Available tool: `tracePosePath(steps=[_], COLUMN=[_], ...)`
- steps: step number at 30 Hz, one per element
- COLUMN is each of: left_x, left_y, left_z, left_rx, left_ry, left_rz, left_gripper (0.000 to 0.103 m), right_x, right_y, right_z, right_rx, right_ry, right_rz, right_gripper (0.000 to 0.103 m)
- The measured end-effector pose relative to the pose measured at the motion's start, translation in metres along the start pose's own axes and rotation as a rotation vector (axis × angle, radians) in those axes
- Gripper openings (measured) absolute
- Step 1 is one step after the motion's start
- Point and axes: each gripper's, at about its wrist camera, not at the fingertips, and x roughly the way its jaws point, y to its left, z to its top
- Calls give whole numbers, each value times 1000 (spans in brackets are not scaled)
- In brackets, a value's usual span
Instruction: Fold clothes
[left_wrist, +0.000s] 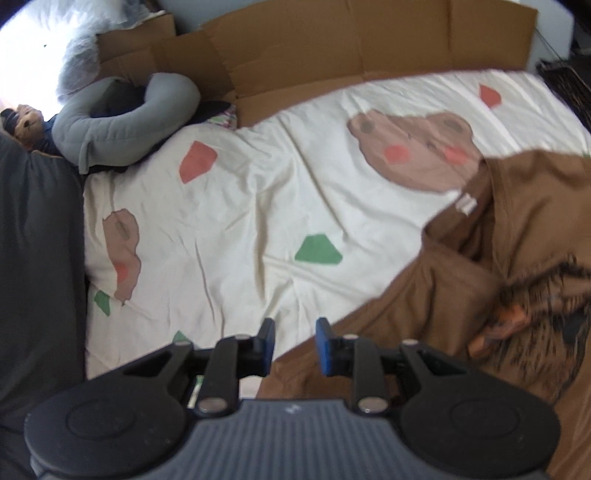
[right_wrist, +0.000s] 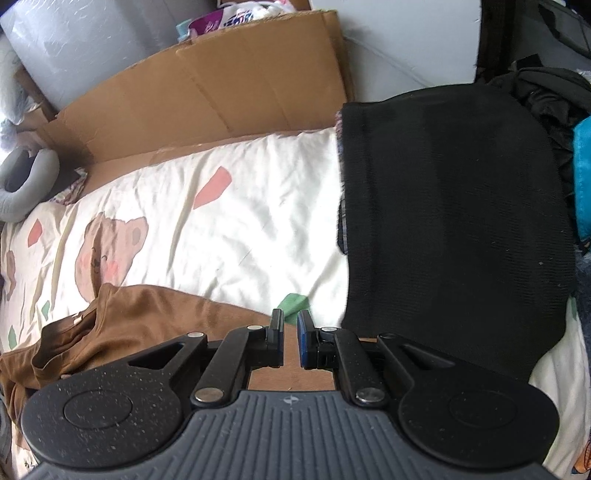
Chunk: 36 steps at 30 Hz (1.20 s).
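A brown T-shirt (left_wrist: 517, 229) with a dark printed design lies rumpled on the right of the bed, its collar label showing. My left gripper (left_wrist: 294, 334) hovers over the shirt's near-left edge, open, with nothing between its blue-padded fingers. In the right wrist view the same T-shirt (right_wrist: 147, 314) stretches from the left up to my right gripper (right_wrist: 290, 326). Its fingers stand almost together, with brown cloth filling the narrow gap.
The cream bed sheet (left_wrist: 240, 206) has bear and coloured-patch prints. Flattened cardboard (left_wrist: 332, 48) lines the far side. A grey curved pillow (left_wrist: 122, 125) and a small teddy bear (left_wrist: 27, 120) sit far left. A black knit garment (right_wrist: 454, 221) covers the bed's right end.
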Motion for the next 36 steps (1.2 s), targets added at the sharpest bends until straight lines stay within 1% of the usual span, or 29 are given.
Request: tracePosePath(steps=[5, 7, 8, 10, 13, 17, 23, 26, 28, 32, 35, 36], left_x=[-3, 0, 2, 7, 13, 20, 34, 39, 43, 51, 58, 60], left_y=[1, 1, 1, -2, -1, -6, -10, -12, -16, -22, -27, -29], left_z=[-9, -11, -12, -13, -13, -12, -11, -11, -13, -11, -10, -9], left_rx=[120, 150, 173, 228, 263, 366, 467, 489, 549, 625, 683, 702], left_ry=[36, 55, 65, 87, 111, 138, 189, 205, 208, 232, 250, 256], left_rz=[2, -26, -38, -27, -42, -50, -104, -144, -127, -135, -141, -144], left_gripper=[27, 27, 27, 27, 27, 27, 27, 27, 27, 27, 29, 32], right_x=[7, 10, 12, 14, 18, 24, 36, 42, 46, 53, 58, 59], right_y=[8, 12, 13, 15, 20, 22, 23, 24, 24, 25, 26, 27], right_z=[-2, -3, -3, -4, -5, -6, -5, -4, -3, -2, -4, -4], right_rx=[-61, -81, -87, -96, -111, -123, -139, -143, -142, -144, -146, -146], right_ry=[21, 26, 30, 37, 44, 56, 71, 75, 74, 79, 84, 87], right_rz=[13, 11, 11, 16, 28, 30, 32, 28, 24, 27, 27, 28], right_gripper=[7, 7, 7, 7, 7, 7, 7, 7, 7, 7, 7, 7])
